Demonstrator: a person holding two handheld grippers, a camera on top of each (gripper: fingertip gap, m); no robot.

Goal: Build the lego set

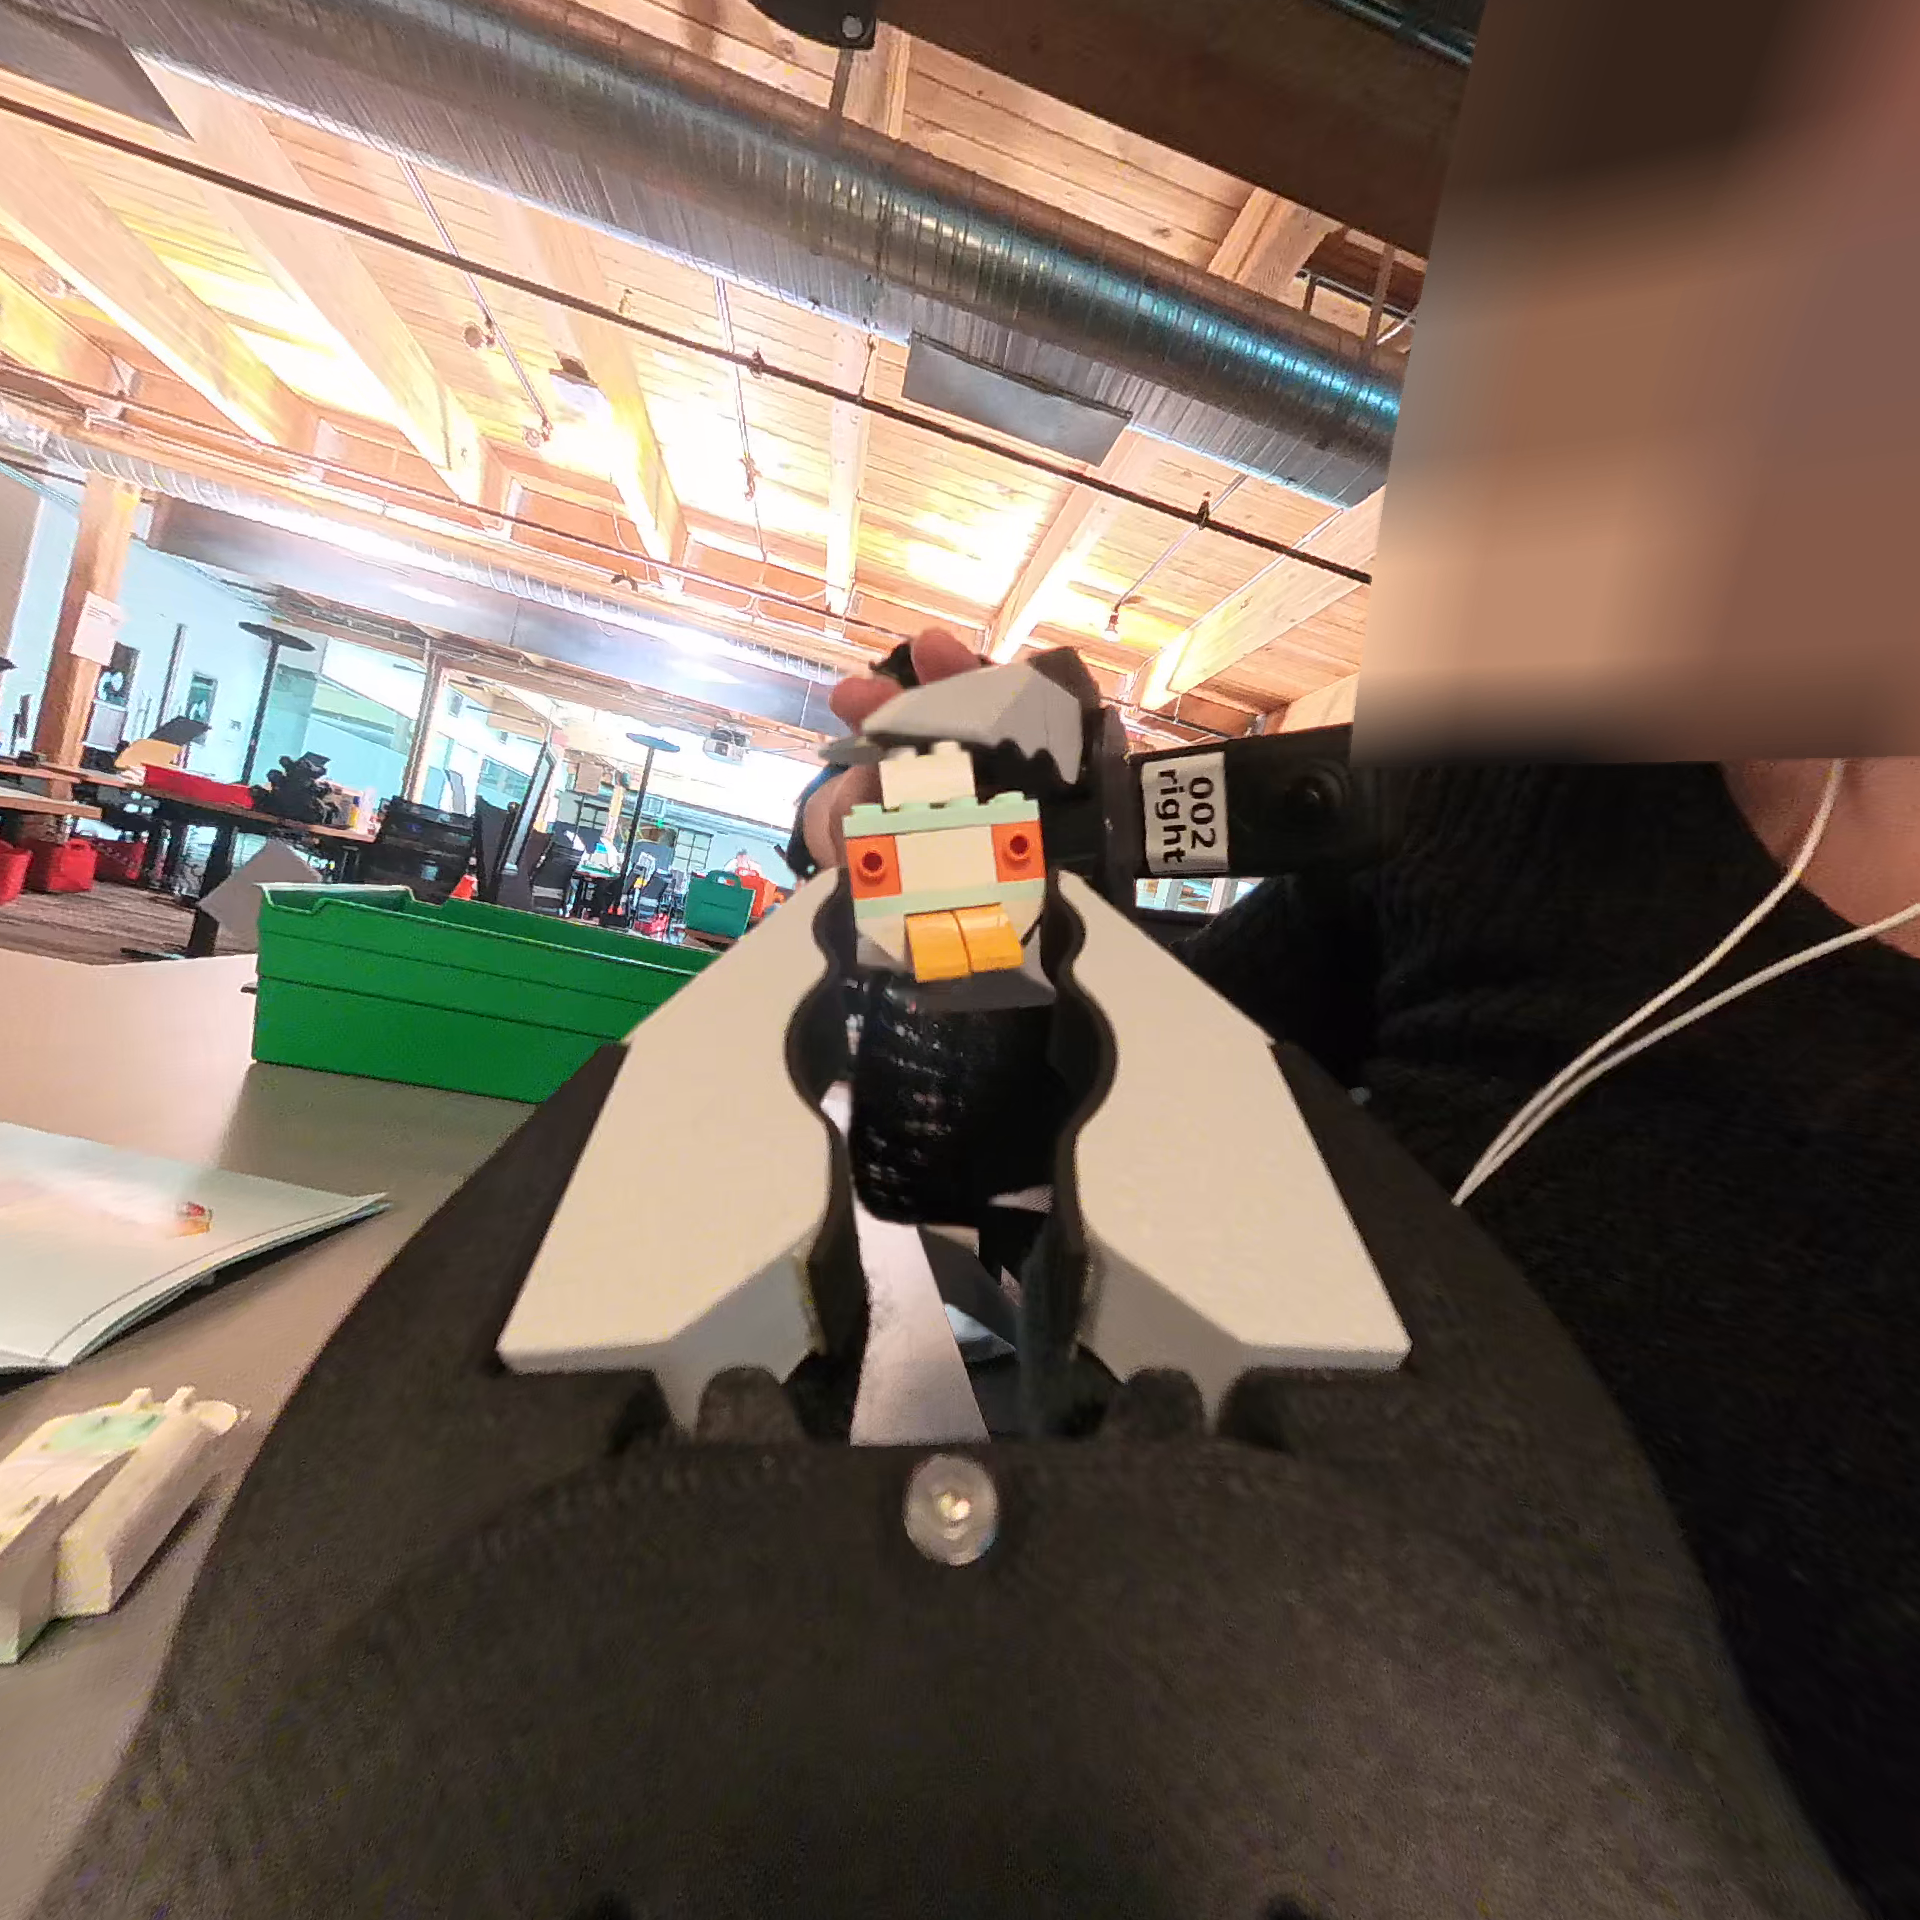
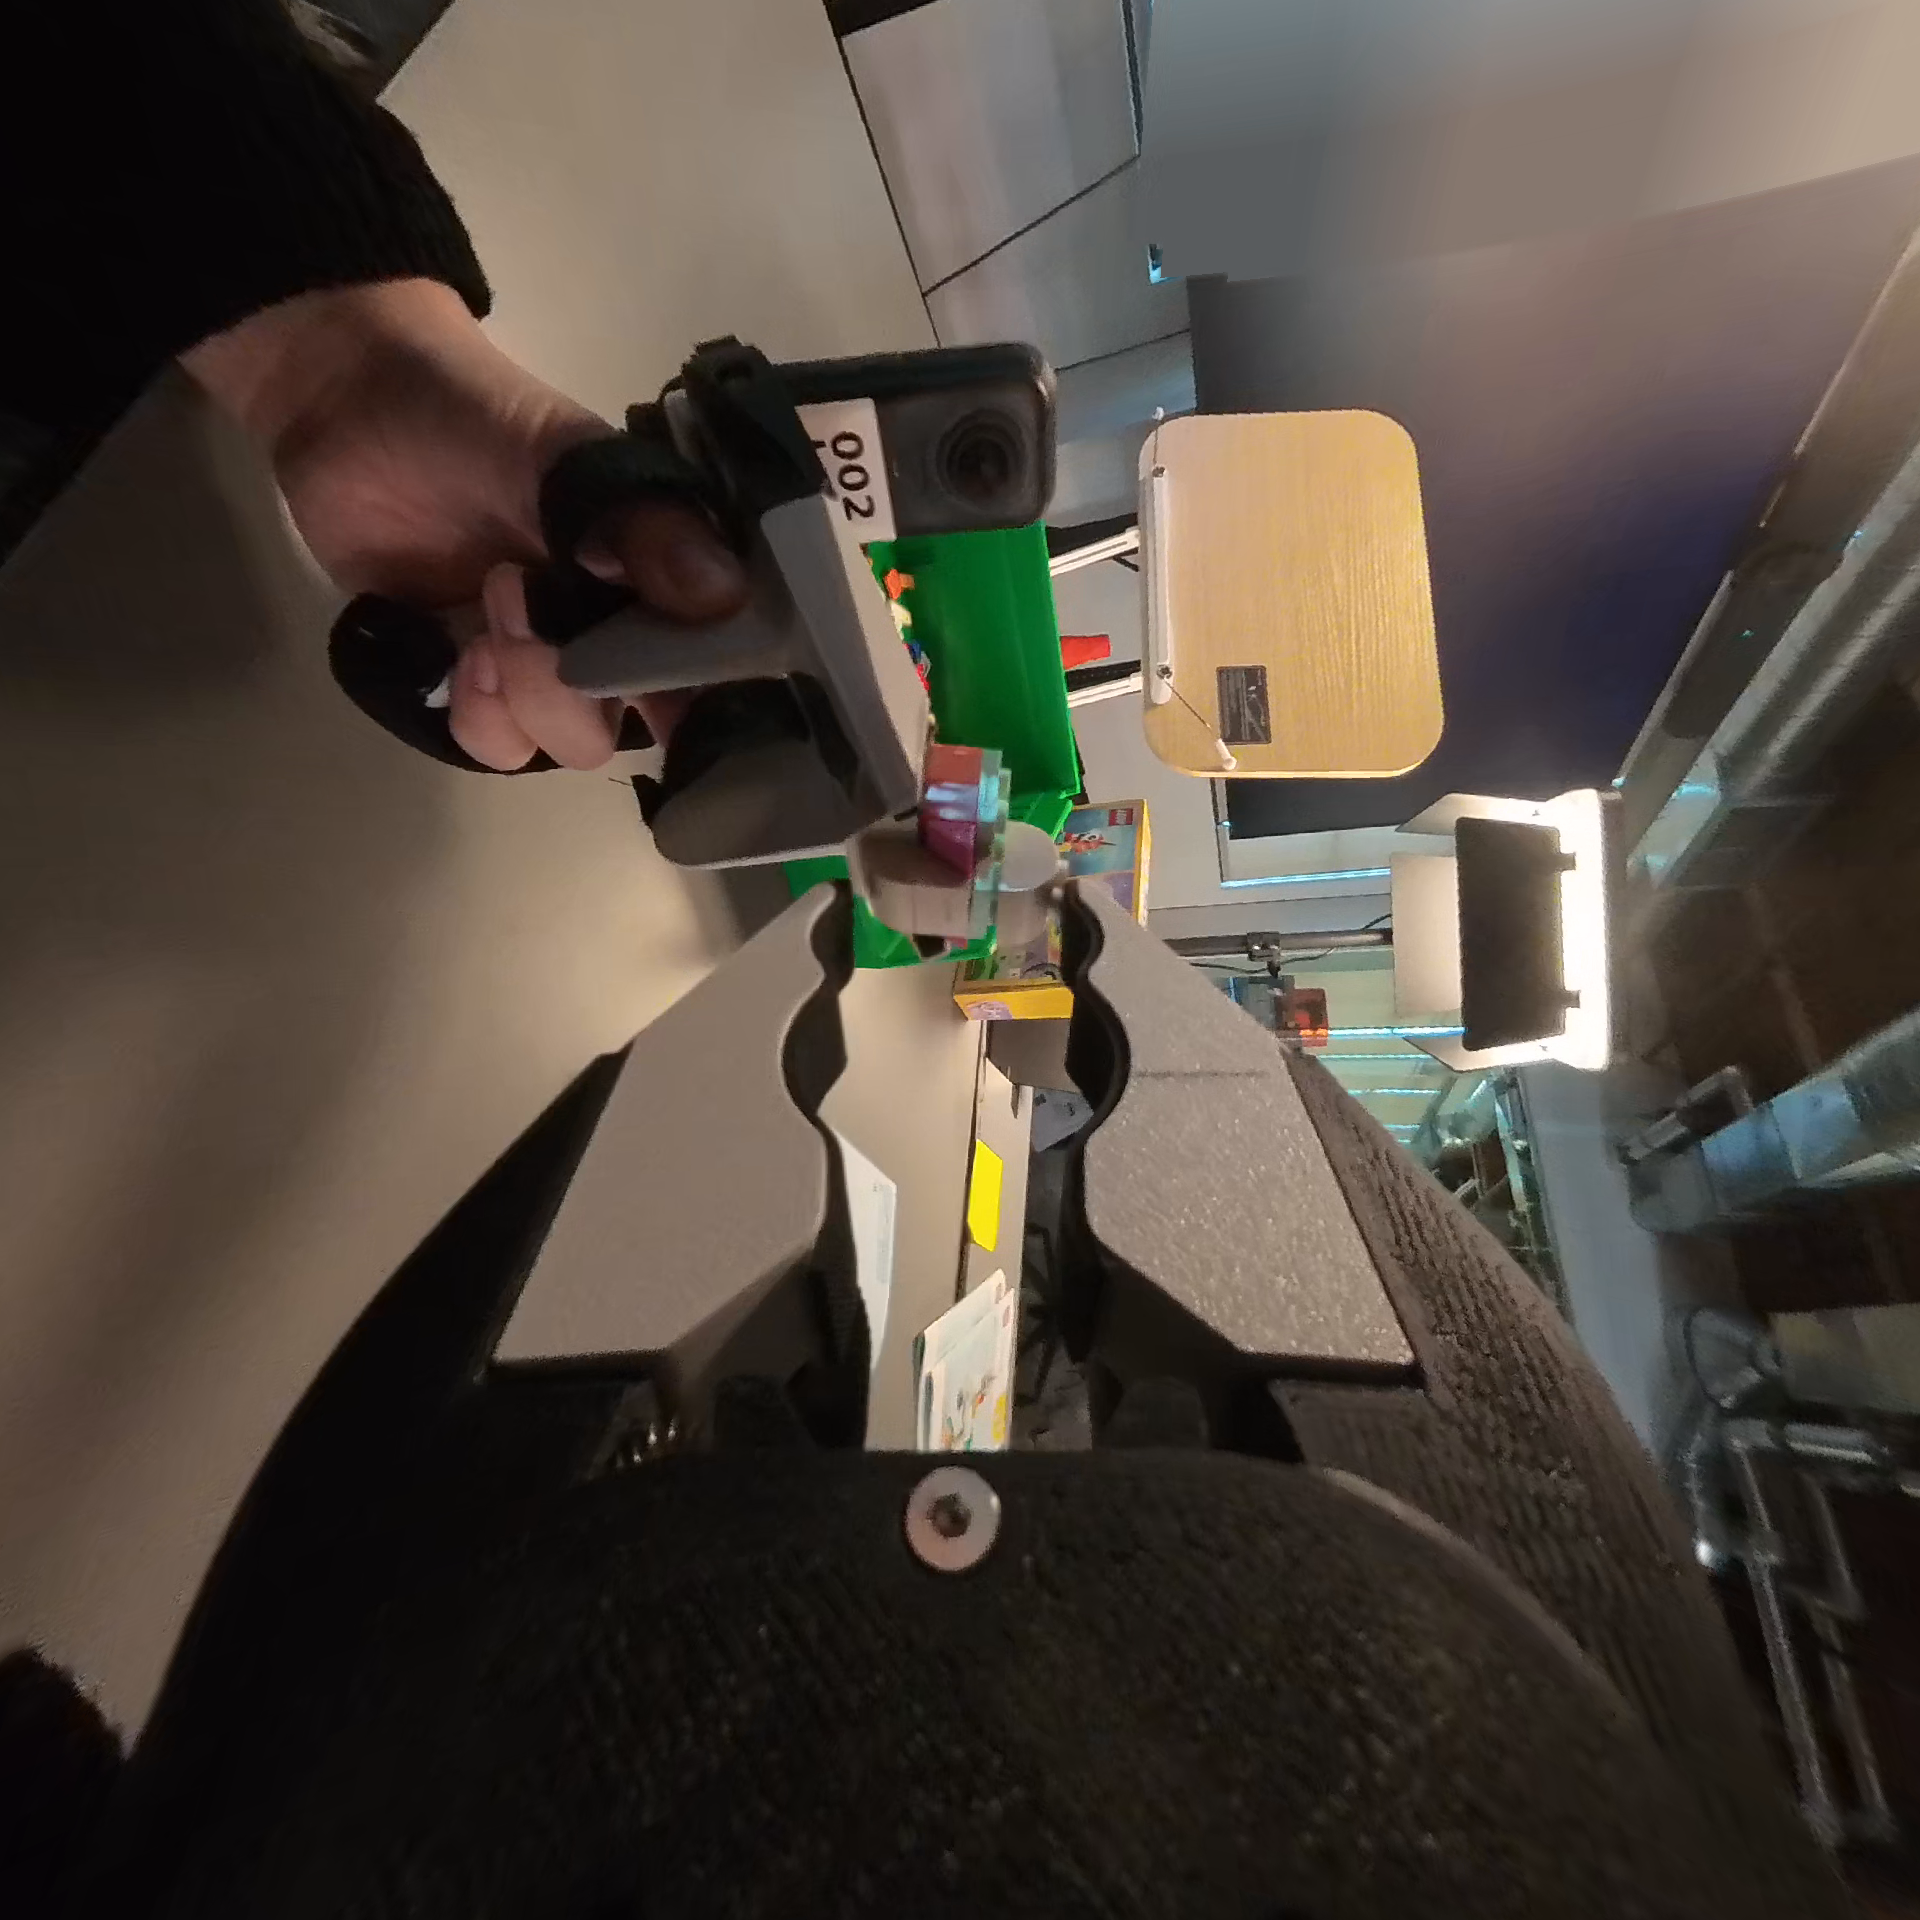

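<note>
Lego Model Held Aloft Between Two Grippers

Timber beams and a ribbed metal duct (image 1: pixel 935 239) run across the ceiling of an open workspace, above a smooth grey desk (image 1: pixel 125 1039). On that desk sit a glossy green plastic bin (image 1: pixel 436 987), a thin pale booklet (image 1: pixel 135 1236) lying flat, and, blurred at the left edge, a small cluster of white and mint bricks (image 1: pixel 94 1496).

Raised above the desk, the lego model (image 1: pixel 940 873) sits at the tips of the left gripper (image 1: pixel 940 935). Its face is blocky: a cream centre, two orange studded squares set like eyes, mint trim, and a pair of yellow-orange sloped pieces below, over a dark grey base. The left gripper's matte grey, wedge-shaped fingers (image 1: pixel 686 1164) with scalloped inner edges are closed narrowly on the model's sides.

From above, the right gripper (image 1: pixel 935 732) meets the model's top; a cream brick (image 1: pixel 925 774) sits at its tips, though whether they clamp it cannot be told. In the right wrist view its own fingers (image 2: pixel 1226 1174) stand apart, with the model (image 2: pixel 961 852) just beyond the tips, seen blurred from the other side as red, magenta and translucent pieces. A yellow lego box (image 2: pixel 1049 935) lies beyond, beside the bin (image 2: pixel 987 644).
</note>
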